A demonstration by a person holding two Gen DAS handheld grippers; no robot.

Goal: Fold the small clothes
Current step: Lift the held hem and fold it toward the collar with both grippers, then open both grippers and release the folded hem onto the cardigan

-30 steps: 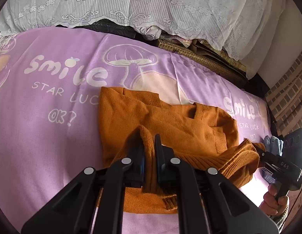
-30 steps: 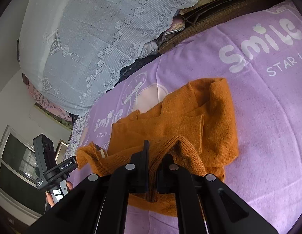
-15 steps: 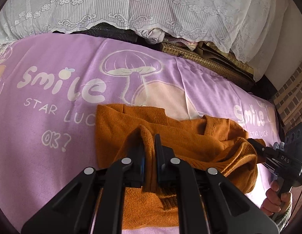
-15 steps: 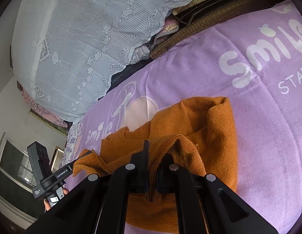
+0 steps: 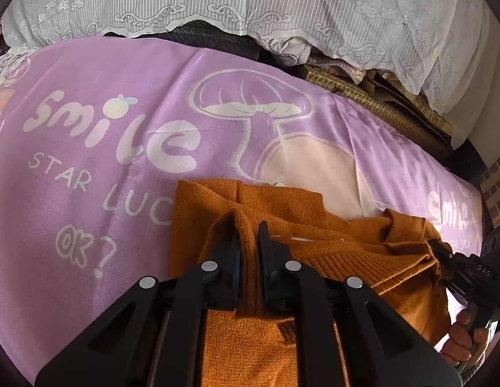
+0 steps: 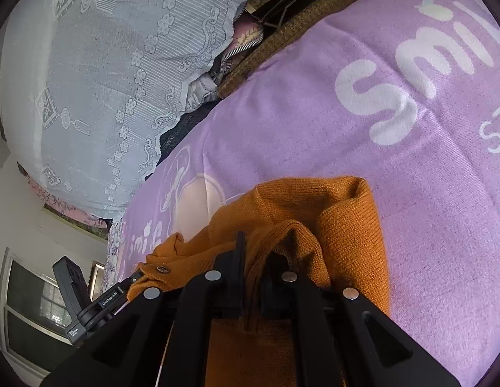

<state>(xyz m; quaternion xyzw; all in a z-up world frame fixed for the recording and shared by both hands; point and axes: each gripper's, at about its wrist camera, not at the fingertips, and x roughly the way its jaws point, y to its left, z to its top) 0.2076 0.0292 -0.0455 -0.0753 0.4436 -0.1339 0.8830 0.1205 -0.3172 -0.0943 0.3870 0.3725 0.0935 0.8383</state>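
Observation:
An orange knit sweater lies bunched on a purple printed sheet. My left gripper is shut on a fold of the sweater's edge, lifted off the sheet. My right gripper is shut on another fold of the same sweater. In the left wrist view the right gripper shows at the far right, pinching the sweater's other end. In the right wrist view the left gripper shows at lower left, by a button on the knit.
The sheet carries white "smile" lettering and a mushroom print. A white lace cover drapes over piled things along the far edge, with a woven brown mat under it. A window is at the left.
Both grippers have carried the held sweater edges forward and closer to the sheet. The sweater now sits lower and nearer in both views, more doubled over.

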